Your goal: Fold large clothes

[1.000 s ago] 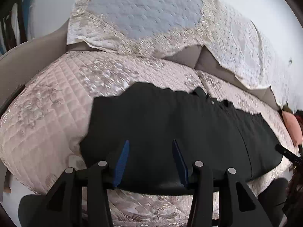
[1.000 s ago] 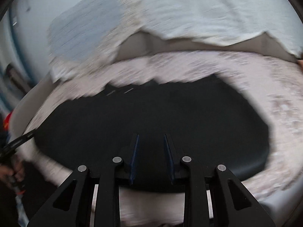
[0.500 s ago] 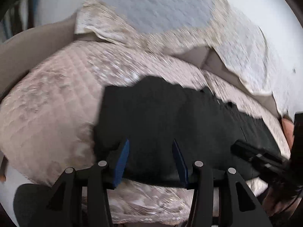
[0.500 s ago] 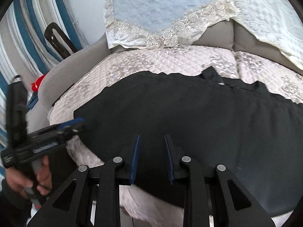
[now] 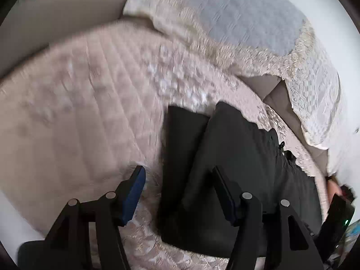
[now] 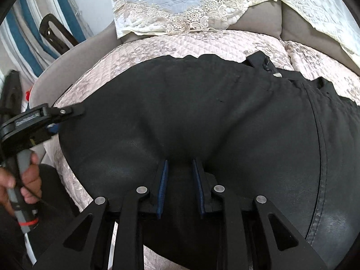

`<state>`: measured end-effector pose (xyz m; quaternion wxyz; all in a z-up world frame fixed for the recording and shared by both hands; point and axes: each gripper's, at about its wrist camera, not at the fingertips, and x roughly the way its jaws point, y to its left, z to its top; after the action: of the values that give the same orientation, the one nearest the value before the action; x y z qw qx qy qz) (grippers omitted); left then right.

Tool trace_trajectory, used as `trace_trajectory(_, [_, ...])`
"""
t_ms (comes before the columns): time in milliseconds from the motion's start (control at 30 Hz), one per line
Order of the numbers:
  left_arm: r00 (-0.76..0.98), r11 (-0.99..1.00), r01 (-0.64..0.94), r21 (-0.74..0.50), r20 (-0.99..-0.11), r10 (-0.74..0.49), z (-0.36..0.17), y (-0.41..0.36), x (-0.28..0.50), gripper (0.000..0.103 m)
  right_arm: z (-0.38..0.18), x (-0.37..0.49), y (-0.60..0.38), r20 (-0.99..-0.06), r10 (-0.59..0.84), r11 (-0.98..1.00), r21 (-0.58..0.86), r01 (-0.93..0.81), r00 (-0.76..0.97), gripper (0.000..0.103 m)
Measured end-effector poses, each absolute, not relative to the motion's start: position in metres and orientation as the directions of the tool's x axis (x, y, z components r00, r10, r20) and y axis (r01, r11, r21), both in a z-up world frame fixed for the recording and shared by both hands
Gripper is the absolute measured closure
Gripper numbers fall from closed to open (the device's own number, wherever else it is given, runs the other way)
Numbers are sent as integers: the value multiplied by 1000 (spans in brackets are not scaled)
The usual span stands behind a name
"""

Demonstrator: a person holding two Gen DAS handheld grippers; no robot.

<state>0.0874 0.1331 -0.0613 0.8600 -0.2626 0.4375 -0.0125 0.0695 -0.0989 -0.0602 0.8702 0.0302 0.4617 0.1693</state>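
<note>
I'm looking into a home living room, quilted pink cover (image 6: 202, 42) on a grey sofa (image 6: 258, 22) mid-frame, lace throw (image 6: 180, 2) at the top, striped curtain (image 6: 27, 22) upper left

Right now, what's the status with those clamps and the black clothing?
Left gripper open, just widened. Right gripper closing around black garment. Nothing blocking on sofa cover.

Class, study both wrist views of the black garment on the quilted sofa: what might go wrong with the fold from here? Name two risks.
1. The left gripper straddles the black garment edge with its jaws just opened wide; closing may catch the quilted cover too.
2. The right gripper has been closing over a raised ridge; it may pinch one layer only, so the fold goes skewed.
</note>
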Motion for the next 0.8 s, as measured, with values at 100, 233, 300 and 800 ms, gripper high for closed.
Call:
trace_trajectory(100, [626, 864, -184, -469, -733, -265, -62, 129, 85, 38, -60, 69, -97, -789, 317, 942, 199, -269, 526, 80])
trace_trajectory(233, [609, 816, -164, -555, -708, -359, -68, 126, 73, 39, -60, 68, -95, -789, 308, 944, 187, -270, 532, 80])
trace_trajectory(300, [604, 827, -139, -545, -708, -365, -69, 119, 66, 39, -60, 68, -95, -789, 305, 946, 183, -269, 533, 80])
trace_trajectory(800, [676, 832, -27, -554, -624, -393, -14, 108, 56, 87, -35, 53, -128, -772, 336, 942, 260, -215, 540, 80])
